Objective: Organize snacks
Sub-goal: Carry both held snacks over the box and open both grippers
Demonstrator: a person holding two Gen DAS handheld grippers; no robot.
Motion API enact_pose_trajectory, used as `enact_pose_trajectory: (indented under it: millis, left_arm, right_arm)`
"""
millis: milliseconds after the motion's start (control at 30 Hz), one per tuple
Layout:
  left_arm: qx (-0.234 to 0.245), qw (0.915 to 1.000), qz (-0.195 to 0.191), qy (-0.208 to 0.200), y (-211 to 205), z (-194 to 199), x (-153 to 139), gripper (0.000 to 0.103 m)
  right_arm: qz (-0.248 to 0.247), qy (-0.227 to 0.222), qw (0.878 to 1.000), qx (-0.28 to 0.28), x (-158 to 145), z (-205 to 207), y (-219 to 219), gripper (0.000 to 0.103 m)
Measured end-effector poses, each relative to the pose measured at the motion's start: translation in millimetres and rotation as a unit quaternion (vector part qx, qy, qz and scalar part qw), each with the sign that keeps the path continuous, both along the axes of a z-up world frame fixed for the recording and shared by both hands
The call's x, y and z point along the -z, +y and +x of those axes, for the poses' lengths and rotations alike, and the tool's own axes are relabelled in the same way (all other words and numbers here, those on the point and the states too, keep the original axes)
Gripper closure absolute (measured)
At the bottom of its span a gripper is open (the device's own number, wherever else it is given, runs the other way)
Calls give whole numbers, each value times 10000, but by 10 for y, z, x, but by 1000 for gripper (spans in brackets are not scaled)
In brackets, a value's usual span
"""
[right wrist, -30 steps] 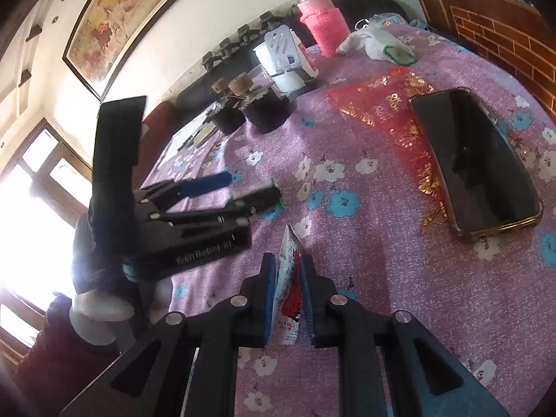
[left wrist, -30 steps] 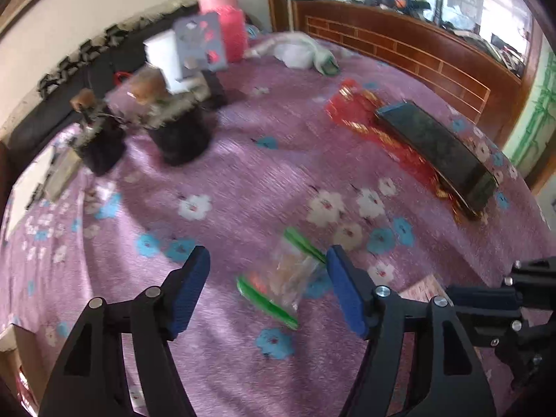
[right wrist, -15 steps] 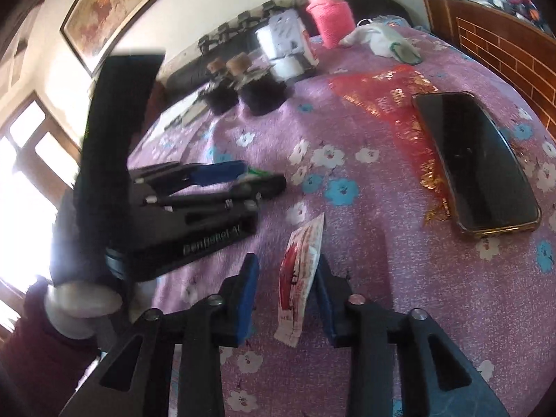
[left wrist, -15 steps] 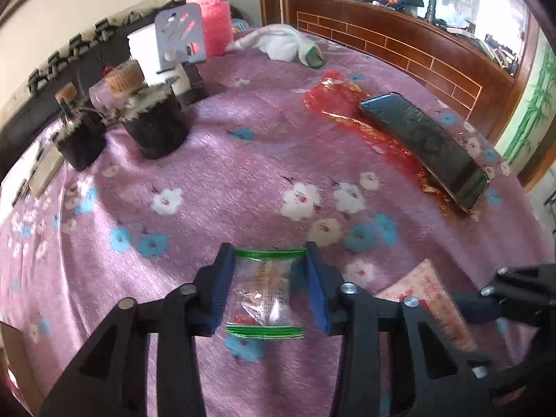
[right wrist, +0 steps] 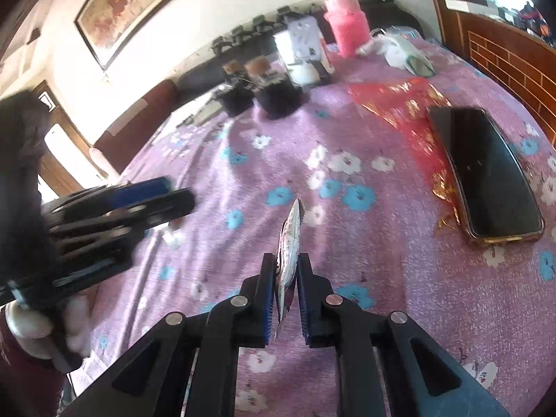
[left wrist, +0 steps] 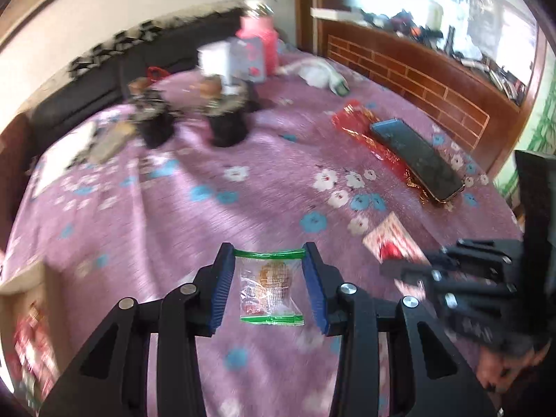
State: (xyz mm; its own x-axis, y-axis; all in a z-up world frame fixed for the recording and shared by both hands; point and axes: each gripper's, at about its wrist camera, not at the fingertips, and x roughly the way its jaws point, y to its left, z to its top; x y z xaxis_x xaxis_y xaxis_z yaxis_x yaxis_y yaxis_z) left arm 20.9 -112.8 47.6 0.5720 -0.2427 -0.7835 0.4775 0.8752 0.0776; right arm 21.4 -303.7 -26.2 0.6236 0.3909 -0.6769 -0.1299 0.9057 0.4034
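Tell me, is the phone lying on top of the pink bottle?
No, the phone lies flat on the flowery purple cloth, partly over a red foil wrapper, far from the pink bottle.

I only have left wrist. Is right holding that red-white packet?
Observer: Yes. The right gripper is shut on the packet, edge-on between its pads.
Operator: Flat or upright?
Observer: Upright, its tip pointing away from the camera, above the tablecloth.
Operator: What's left of it?
Observer: The left gripper, blurred, seen side-on, with a hand below it.
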Motion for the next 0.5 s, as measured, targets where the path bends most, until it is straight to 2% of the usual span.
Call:
enact_pose_trajectory:
  millis: [167,300,400,500]
  left_arm:
    - [-487,9980,21,-397,440,-416,-264,66]
    - [-886,9945,-9,-554,831,-722,-419,65]
    - [-1195,9901,-25,-732,1139,-936,-498,65]
    - [-1444,9865,-220,-734,1452,-1082,-543,65]
  right_arm:
    - [-65,-214,9996,-163,-46,-56,131,90]
    - [166,-68,9993,-324,-95,-80,287,90]
    - [142,-128,9985,-517,-260,-209,583,90]
    - [-64,-284,9963,-814,-455,-351,944,90]
